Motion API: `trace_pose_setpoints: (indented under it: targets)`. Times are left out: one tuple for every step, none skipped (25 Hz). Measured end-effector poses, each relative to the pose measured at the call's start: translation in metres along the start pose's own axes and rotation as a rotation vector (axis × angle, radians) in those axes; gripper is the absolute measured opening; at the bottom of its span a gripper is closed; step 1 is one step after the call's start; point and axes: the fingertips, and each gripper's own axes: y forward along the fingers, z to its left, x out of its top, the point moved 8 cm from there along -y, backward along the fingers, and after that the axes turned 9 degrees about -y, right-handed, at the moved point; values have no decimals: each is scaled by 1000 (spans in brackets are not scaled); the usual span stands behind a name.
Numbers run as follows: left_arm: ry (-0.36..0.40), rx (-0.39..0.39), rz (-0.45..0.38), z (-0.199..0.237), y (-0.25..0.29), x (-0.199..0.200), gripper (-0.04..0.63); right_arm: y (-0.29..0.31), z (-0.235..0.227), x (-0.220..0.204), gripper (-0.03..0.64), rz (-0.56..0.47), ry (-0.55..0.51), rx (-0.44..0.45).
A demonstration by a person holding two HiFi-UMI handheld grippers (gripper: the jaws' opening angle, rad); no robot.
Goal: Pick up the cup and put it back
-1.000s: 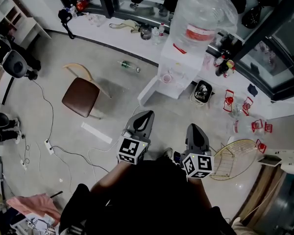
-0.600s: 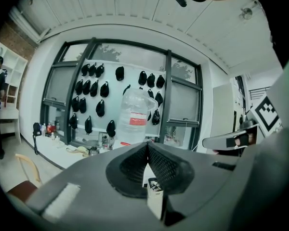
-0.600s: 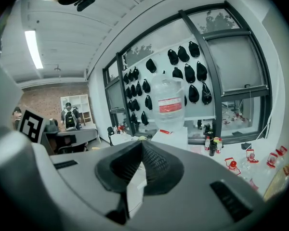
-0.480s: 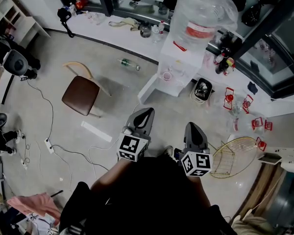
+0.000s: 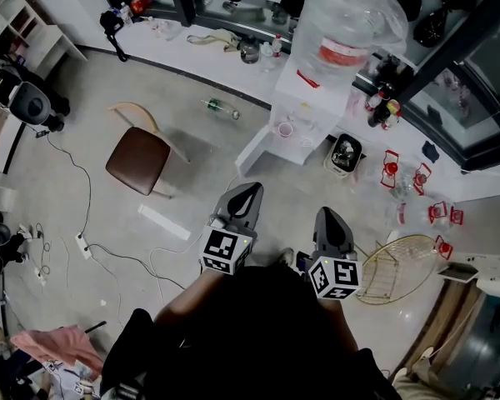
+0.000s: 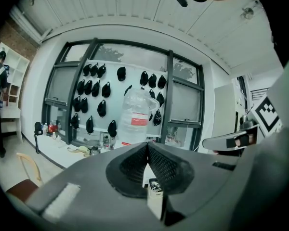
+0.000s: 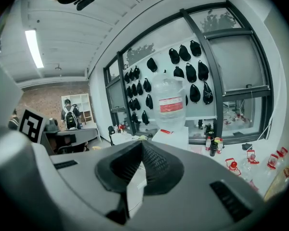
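Cup (image 5: 284, 130) sits in water dispenser (image 5: 310, 98); left tool (image 5: 252, 192) and right tool (image 5: 327, 215) hang closed, gripping nothing.

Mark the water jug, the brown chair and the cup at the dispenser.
water jug (image 5: 342, 15): head view, on its clear body.
brown chair (image 5: 138, 163): head view, middle of the seat.
cup (image 5: 285, 129): head view, on its pinkish rim.

Looked bright and even, with daylight through the windows (image 7: 233, 64) plus a ceiling lamp (image 7: 32, 47). Cast only soft shadows beside the chair (image 5: 138, 163). Bent heavily at fisheye edges, darkened in corners, blurred up close.
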Motion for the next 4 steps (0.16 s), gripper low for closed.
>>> trace_pose_setpoints:
  targets:
    - [-1, 0, 3, 1, 0, 0, 6, 1, 0, 0, -6, 0, 0, 1]
    - [0, 0, 4, 1, 1, 0, 6, 2, 0, 1, -6, -1, 1, 1]
    - [2, 0, 3, 2, 1, 0, 6, 2, 0, 1, -6, -1, 1, 1]
    - [3, 0, 2, 2, 1, 0, 6, 3, 0, 1, -6, 0, 2, 1]
